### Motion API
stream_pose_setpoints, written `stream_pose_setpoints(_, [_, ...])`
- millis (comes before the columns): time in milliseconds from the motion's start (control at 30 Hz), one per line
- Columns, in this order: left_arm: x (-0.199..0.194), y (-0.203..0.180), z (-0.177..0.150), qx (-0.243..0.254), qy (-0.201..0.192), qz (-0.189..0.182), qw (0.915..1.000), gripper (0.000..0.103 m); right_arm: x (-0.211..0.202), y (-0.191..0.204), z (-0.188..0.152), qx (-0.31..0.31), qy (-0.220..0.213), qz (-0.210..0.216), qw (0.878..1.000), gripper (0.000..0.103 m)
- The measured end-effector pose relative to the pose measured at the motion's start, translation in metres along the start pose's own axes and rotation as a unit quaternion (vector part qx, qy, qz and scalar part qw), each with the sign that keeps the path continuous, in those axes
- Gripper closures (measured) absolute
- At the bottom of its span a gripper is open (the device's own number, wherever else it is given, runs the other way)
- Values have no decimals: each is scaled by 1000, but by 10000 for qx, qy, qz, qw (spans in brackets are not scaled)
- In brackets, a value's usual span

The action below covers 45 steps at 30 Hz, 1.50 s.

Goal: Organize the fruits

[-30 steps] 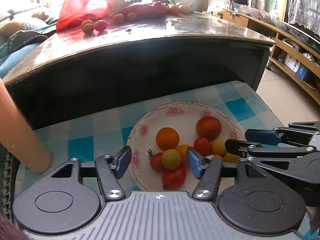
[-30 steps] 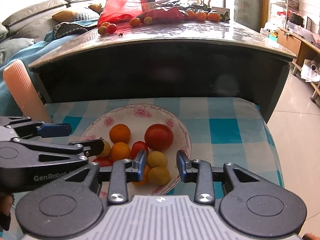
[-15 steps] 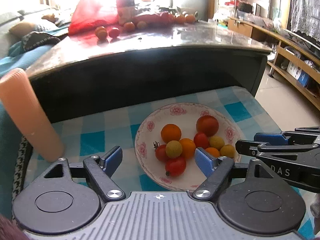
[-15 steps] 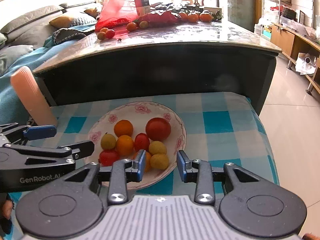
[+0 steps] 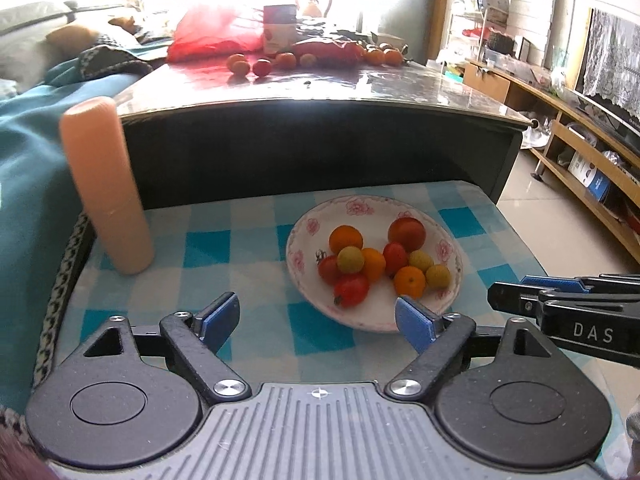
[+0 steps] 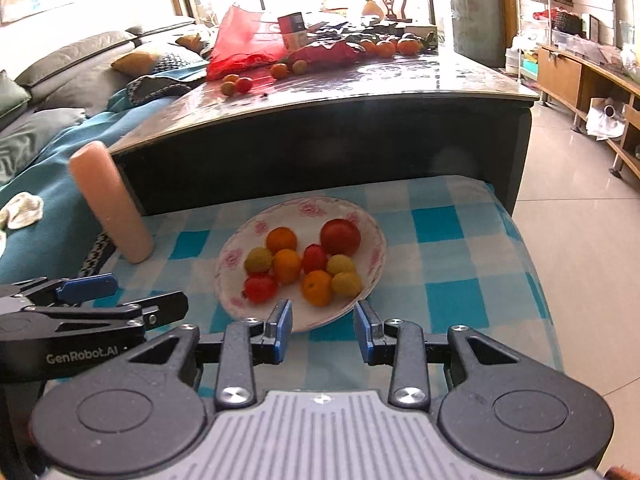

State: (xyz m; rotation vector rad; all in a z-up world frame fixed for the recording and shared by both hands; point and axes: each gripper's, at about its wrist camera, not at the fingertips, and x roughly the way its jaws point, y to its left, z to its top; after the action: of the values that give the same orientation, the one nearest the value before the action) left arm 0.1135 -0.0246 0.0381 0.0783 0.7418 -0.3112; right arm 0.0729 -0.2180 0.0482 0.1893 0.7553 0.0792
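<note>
Left wrist view
- Your left gripper (image 5: 316, 316): jaws spread wide and empty, low in the frame, above the checked cloth (image 5: 208, 240) just short of the plate.
- Plate (image 5: 362, 206): center right of the frame, flowered rim, with a heap of fruit in it.
- Fruit in the plate: a big tomato (image 5: 406, 233) at the upper right of the heap, an orange (image 5: 345, 239) at the upper left, smaller red, orange and yellow pieces below them, all touching.
- Right gripper (image 5: 520, 294): enters from the right edge, side on; you cannot tell here how wide it stands.

Right wrist view
- Your right gripper (image 6: 322, 330): jaws parted, narrower than the left, nothing between them, right at the near rim of the plate.
- Loose fruit (image 6: 236, 85): upper middle of the frame, scattered on the dark table (image 6: 360, 84) by a red bag (image 6: 244, 46), well apart from the plate.
- Pink cylinder (image 6: 110, 202): left of the plate, upright on the cloth.

Progress
- Done: one heap sits gathered in the plate.
- Left: probably the pieces on the far table, if you mean to collect those too.
</note>
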Motion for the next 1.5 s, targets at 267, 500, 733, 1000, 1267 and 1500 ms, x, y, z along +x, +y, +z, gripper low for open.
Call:
stream_pose_setpoints(267, [-29,-4,-18,193,-273,217,9992,0,-23,18,-19,-159,-66,79,9998,53])
stream_pose_setpoints(500, [-47,0,-28,-33,-387,150,9991,0,-38,18,-32,-68,-78,116,9999,53])
stream_pose_setpoints(733, [-57,3,-42,-121,-314,256,9991,0,-53,19,-46,-12,-85,165,9998,53])
stream_pose_setpoints(1000, [-71,1,-60,-173,-220,119,9995,0,-64,26,-62,-54,-17,208,9998,53])
stream_pose_setpoints(1267, [-76,-2,-75,-123,-126,290,9994,0,-72,31,-81,-121,116,207,9996,53])
stream_pose_setpoints(1500, [-84,-8,-84,-44,-151,474,9988,0,-79,34,-92,-94,187,214,9996,53])
